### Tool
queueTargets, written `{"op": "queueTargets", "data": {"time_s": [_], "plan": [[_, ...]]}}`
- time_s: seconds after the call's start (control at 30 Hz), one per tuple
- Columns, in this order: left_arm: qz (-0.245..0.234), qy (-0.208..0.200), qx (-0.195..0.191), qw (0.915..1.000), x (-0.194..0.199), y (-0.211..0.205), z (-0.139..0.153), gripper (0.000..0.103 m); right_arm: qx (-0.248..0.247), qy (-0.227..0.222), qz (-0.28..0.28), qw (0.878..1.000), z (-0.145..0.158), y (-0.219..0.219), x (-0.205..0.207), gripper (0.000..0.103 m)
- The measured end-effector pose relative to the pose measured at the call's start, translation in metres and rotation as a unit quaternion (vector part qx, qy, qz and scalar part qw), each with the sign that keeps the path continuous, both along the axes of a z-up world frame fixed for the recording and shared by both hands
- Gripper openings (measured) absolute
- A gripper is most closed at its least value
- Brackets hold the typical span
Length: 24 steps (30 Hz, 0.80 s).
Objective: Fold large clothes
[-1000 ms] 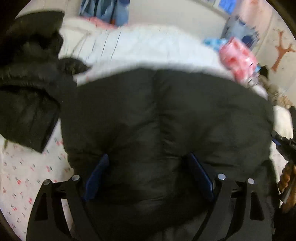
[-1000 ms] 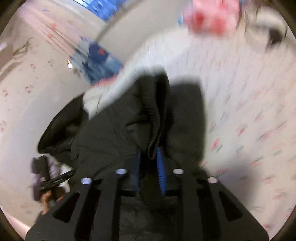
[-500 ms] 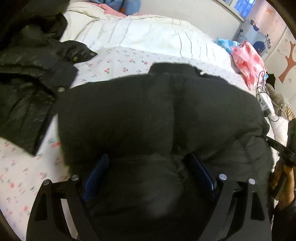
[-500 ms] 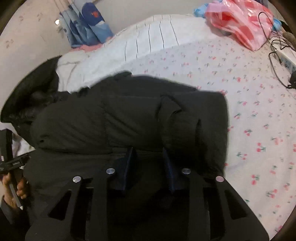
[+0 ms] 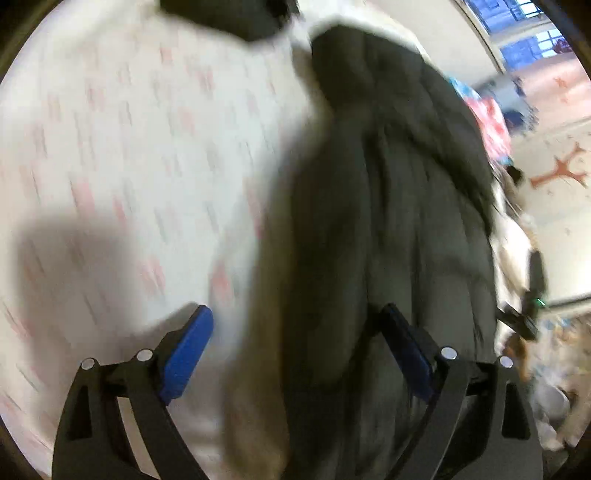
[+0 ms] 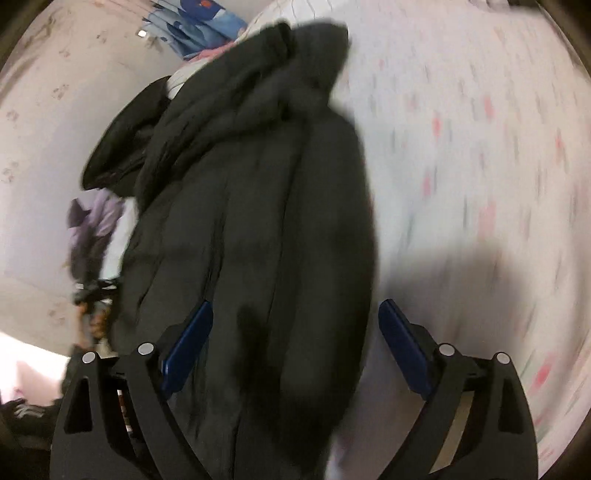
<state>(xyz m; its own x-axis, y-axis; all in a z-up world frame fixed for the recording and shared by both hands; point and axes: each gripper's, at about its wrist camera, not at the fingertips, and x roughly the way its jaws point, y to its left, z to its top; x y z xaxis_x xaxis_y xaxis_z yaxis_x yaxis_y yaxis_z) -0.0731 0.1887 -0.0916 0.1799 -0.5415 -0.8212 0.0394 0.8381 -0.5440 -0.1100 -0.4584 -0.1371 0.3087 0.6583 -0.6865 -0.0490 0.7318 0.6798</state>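
Note:
A large dark puffer jacket [image 5: 388,203] lies lengthwise on the flowered bedsheet [image 5: 129,147]; both views are blurred by motion. My left gripper [image 5: 297,347] stands wide over the jacket's left edge. Its left pad [image 5: 188,347] hangs free above the sheet, and its right pad [image 5: 406,354] is against the fabric. In the right wrist view the same jacket [image 6: 258,203] runs away from my right gripper [image 6: 295,343], whose jaws are opening. The jacket's near end sits between them, and the right pad [image 6: 402,350] is clear of it over the sheet [image 6: 480,147].
A second black garment [image 6: 122,147] lies past the jacket at the bed's far side, also at the top [image 5: 229,14] in the left view. A pink bag [image 5: 487,122] sits by the wall. A hand with the other gripper [image 6: 88,295] shows at the left.
The right jaws, shut on a fold of the jacket, have spread wide and let it go. Both cameras swung; the jacket now runs lengthwise, and the left pad has come off it over the sheet.

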Motion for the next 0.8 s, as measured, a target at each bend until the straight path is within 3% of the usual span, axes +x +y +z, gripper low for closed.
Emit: {"op": "queueTargets", "data": {"time_s": [0.13,0.23,0.33,0.4,0.43,0.47,0.5,0.57,0.67,0.8], "plan": [[-0.053,-0.003,-0.053,0.9972,-0.060,-0.016,0.002,0.093,0.072,0.019,0.016,0.997,-0.001,0.005,-0.063,0.088],[-0.090,0.016,-0.060,0.9939,-0.090,-0.028,-0.002,0.094,0.105,0.035,0.039,0.993,-0.006,0.013,-0.087,0.088],[-0.067,0.021,-0.035,0.9969,-0.099,-0.034,-0.008,0.092,0.107,0.022,0.040,0.993,-0.007,0.018,-0.106,0.084],[-0.028,0.022,-0.016,0.9992,-0.099,-0.033,-0.009,0.079,0.122,0.010,0.015,0.992,-0.009,0.022,-0.111,0.035],[-0.007,0.025,-0.010,0.9996,-0.100,-0.035,-0.008,0.060,0.123,0.010,0.002,0.992,-0.009,0.022,-0.112,0.013],[-0.001,0.023,-0.006,0.9997,-0.101,-0.039,-0.003,0.046,0.124,-0.003,-0.004,0.992,-0.004,0.022,-0.111,0.010],[0.004,0.015,0.013,0.9998,-0.102,-0.045,0.007,0.040,0.123,-0.021,-0.005,0.992,0.005,0.026,-0.111,0.009],[0.009,-0.005,0.027,0.9996,-0.108,-0.051,0.032,0.019,0.135,-0.066,-0.006,0.989,0.035,0.031,-0.109,0.007],[0.023,-0.057,-0.009,0.9981,-0.124,-0.044,0.081,0.013,0.150,-0.145,-0.002,0.978,0.103,0.034,-0.119,0.006],[0.004,-0.094,-0.048,0.9944,-0.156,-0.040,0.129,0.011,0.144,-0.182,0.026,0.972,0.153,0.013,-0.149,0.006]]}}
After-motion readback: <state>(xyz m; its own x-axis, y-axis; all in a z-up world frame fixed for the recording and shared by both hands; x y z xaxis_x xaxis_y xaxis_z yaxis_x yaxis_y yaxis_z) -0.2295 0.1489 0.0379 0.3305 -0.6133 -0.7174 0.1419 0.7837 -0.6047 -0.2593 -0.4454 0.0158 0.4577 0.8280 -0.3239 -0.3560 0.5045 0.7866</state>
